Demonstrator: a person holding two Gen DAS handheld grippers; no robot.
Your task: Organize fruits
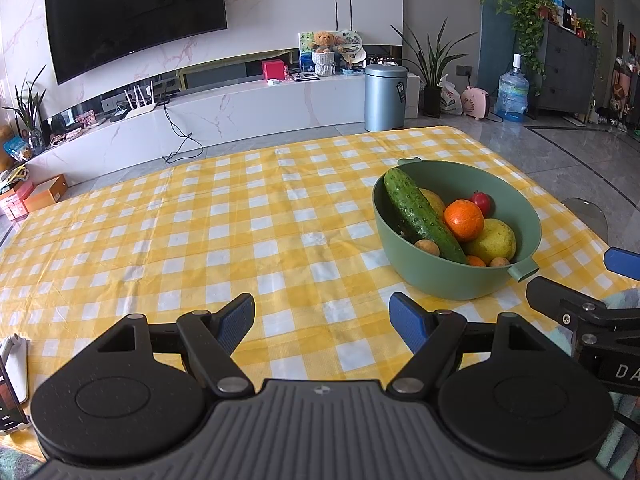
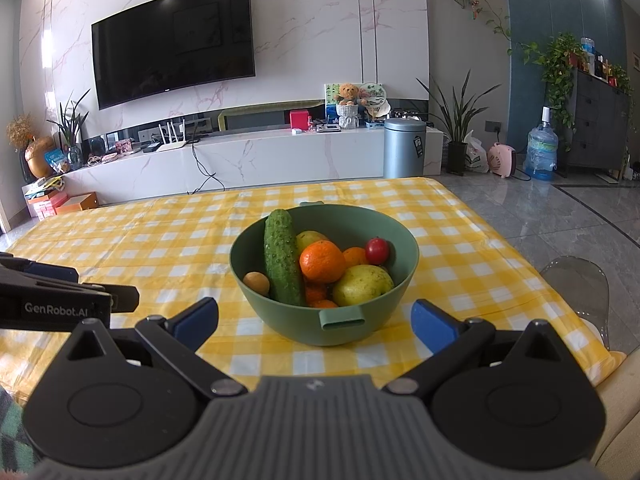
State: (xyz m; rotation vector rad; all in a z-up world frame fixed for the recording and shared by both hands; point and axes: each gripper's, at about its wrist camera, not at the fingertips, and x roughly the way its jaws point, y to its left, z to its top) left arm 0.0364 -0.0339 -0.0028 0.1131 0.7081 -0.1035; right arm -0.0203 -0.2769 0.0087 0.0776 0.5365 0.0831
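A green bowl (image 2: 392,236) stands on the yellow checked tablecloth (image 2: 160,236). It holds a cucumber (image 2: 282,262), an orange (image 2: 322,261), a yellow pear (image 2: 362,285), a small red fruit (image 2: 377,251) and small brown fruits (image 2: 257,283). My right gripper (image 2: 316,320) is open and empty just in front of the bowl. In the left wrist view the bowl (image 1: 416,268) is ahead to the right. My left gripper (image 1: 322,322) is open and empty over the cloth. The right gripper's fingers (image 1: 622,262) show at that view's right edge.
A clear chair back (image 2: 576,280) stands at the table's right edge. A white object (image 1: 16,364) lies at the table's near left. Beyond the table are a TV wall, a marble cabinet and a grey bin (image 2: 403,153).
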